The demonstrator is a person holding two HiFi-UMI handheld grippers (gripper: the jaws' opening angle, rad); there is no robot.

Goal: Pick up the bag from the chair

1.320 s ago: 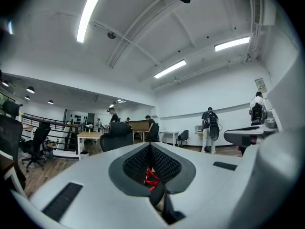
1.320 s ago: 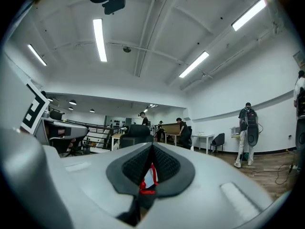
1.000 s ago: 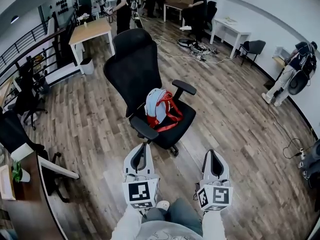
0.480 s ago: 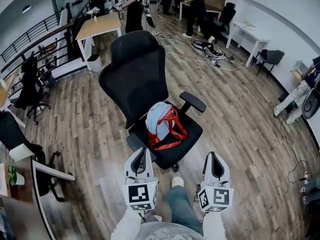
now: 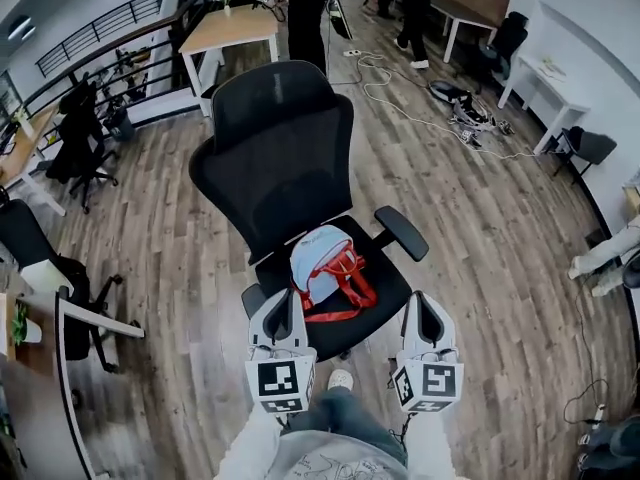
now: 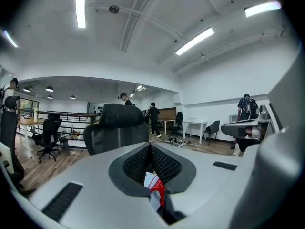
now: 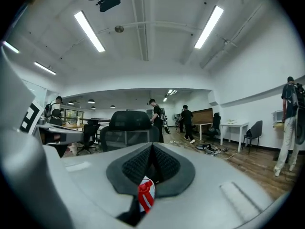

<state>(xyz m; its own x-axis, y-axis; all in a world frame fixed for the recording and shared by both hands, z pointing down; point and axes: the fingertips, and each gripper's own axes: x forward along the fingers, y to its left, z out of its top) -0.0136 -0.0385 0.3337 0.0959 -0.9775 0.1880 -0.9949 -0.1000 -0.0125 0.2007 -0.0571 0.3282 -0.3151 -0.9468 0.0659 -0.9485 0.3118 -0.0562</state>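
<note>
– Once this moment is set against a second earlier, what is found changed?
– The chair and the bag are now shown larger and lower, near the middle of the head view rather than higher up. An approach on foot is judged from this. A shoe is seen at bottom centre, between the two grippers.
– Where is the bag placed?
– It is laid on the chair's black seat at the centre of the frame. A pale blue body is shown, with red straps spread toward the lower right. It is touched by nothing but the chair.
– And the grippers?
– The left gripper is shown at lower centre-left, its tip overlapping the seat's front edge in the picture. The right gripper is at lower centre-right, beside the seat. In each gripper view the dark pads are seen meeting at their tips, so both are closed and nothing is held. The bag is only glimpsed beyond them, low in each view.
– What is meant for the task?
– The pick-up is judged not yet begun. A gripper would have to be opened before a strap could be taken.
</note>
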